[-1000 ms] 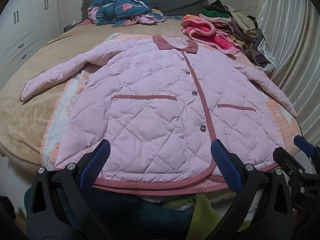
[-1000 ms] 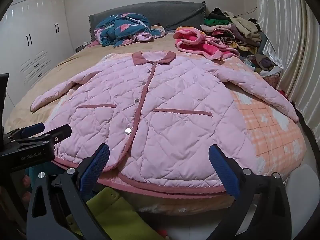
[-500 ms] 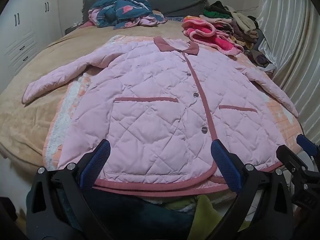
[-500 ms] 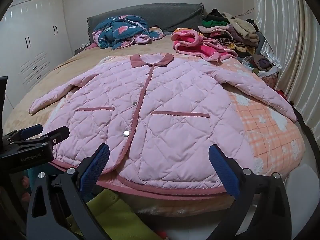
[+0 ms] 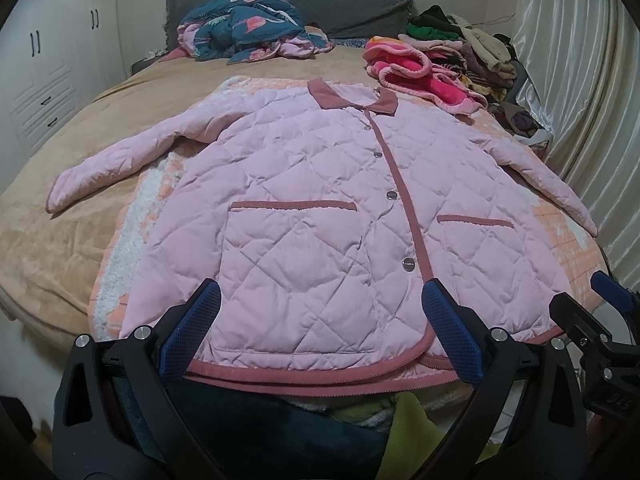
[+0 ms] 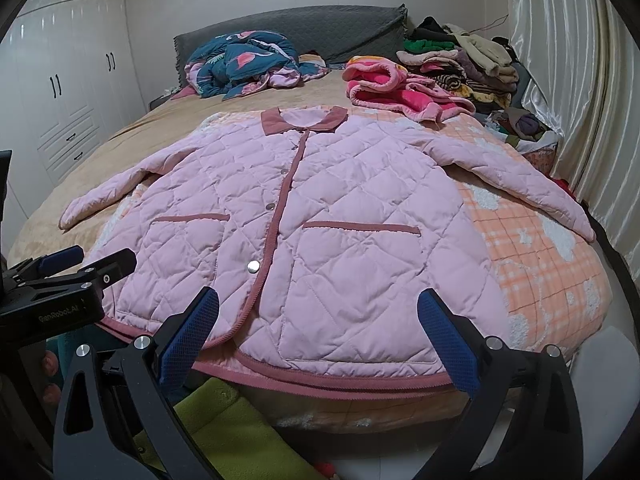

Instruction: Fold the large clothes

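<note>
1. Left wrist view: against the frame a second ago, your left gripper (image 5: 316,328) has drawn back and risen a little. The jacket (image 5: 320,216) now sits lower in the frame, and more of the tan bed (image 5: 48,216) shows at the left.
2. The jacket has not moved. It lies flat and face up in the middle of the frame on an orange plaid blanket (image 6: 536,256), buttoned, collar toward the grey headboard (image 5: 320,4), both sleeves spread out to the sides.
3. Your left fingers (image 5: 192,328) stand wide apart and hold nothing; they hover at the jacket's hem, in the lower part of the frame.
4. Your right gripper (image 6: 316,332) is likewise spread wide with nothing in it, its blue pads (image 6: 448,340) over the hem. It has also pulled back slightly.
5. Right wrist view alone shows the full white wardrobe (image 6: 68,92) at the upper left, the wide bare stretch of blanket right of the jacket, and a green cloth (image 6: 224,424) below the hem at the bottom.
6. Left wrist view alone shows the jacket's left sleeve from nearer and a dark teal cloth (image 5: 256,432) under the hem.
7. Each view catches the other gripper at its edge: yours on the right at the lower right, yours on the left at the lower left.
8. Both show the blue quilt (image 5: 248,24) at the top centre and the clothes pile (image 6: 452,68) at the upper right by the curtain (image 6: 568,80).
</note>
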Available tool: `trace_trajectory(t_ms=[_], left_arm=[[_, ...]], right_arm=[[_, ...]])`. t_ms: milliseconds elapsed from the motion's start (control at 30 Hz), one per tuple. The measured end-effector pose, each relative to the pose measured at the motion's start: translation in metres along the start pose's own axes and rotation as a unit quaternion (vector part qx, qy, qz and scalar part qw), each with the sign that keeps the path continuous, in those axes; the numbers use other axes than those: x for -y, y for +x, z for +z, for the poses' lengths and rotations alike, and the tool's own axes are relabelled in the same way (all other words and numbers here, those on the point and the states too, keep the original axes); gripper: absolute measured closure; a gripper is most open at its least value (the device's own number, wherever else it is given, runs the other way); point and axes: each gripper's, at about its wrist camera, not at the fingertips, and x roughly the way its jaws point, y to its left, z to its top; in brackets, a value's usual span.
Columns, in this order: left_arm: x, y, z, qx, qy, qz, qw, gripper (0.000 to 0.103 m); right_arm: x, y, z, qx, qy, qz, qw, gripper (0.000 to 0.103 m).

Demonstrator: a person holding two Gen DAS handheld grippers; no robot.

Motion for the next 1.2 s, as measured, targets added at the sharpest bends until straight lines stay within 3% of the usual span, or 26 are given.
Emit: trace_trajectory(t_ms=[1200], left_arm=[[-0.015,0.005,0.014,0.006,-0.011,0.01,0.9999,0.009]], right_arm=[[-0.004,0.009,0.003,-0.003,-0.008,0.0,1.0,0.004]])
